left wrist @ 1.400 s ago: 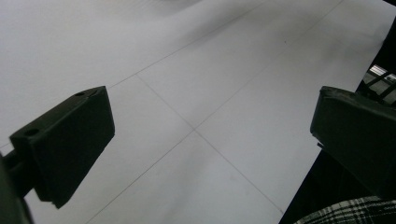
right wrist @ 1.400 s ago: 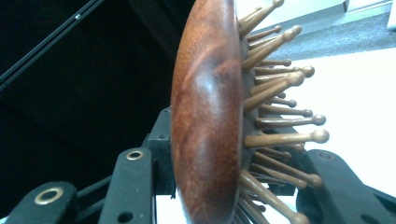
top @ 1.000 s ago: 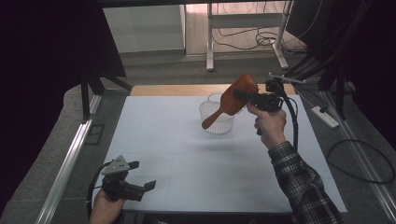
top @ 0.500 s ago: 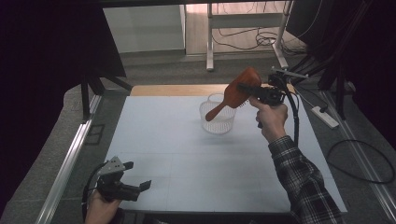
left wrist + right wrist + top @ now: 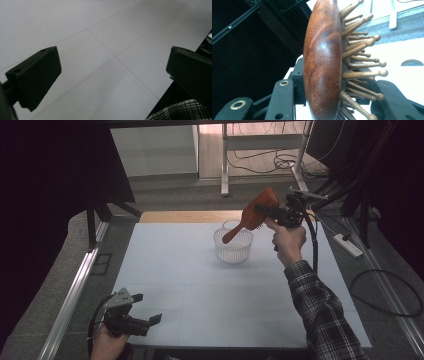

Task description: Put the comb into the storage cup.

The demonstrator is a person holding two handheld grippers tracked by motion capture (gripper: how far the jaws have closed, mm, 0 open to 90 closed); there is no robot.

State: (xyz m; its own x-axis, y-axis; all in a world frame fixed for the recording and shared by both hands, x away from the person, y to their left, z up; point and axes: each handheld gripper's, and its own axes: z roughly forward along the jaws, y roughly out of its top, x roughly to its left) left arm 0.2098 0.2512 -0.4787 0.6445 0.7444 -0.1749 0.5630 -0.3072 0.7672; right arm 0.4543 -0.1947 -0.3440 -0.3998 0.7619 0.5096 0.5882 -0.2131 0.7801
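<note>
A reddish-brown wooden hairbrush [image 5: 264, 201] hangs in the air over the table's far side. Its handle slants down-left toward a clear ribbed basket [image 5: 233, 247] on the white table [image 5: 200, 285]. My right gripper [image 5: 261, 211] is shut on the brush head. In the right gripper view the brush [image 5: 322, 62] stands on edge between the jaws of that gripper [image 5: 337, 102], bristles to the right. My left gripper [image 5: 147, 308] rests low at the table's near left corner. Seen in the left gripper view, it [image 5: 113, 70] is open over bare table with nothing between the jaws.
A wooden strip [image 5: 190, 216] borders the table's far edge. A metal rail [image 5: 75, 290] runs along the left side. A white power strip [image 5: 347, 245] and cables lie on the floor to the right. Black frame legs stand beyond the far corners.
The right gripper has carried the brush slightly up and to the right, so the handle tip sits higher over the basket. The left gripper has stayed put.
</note>
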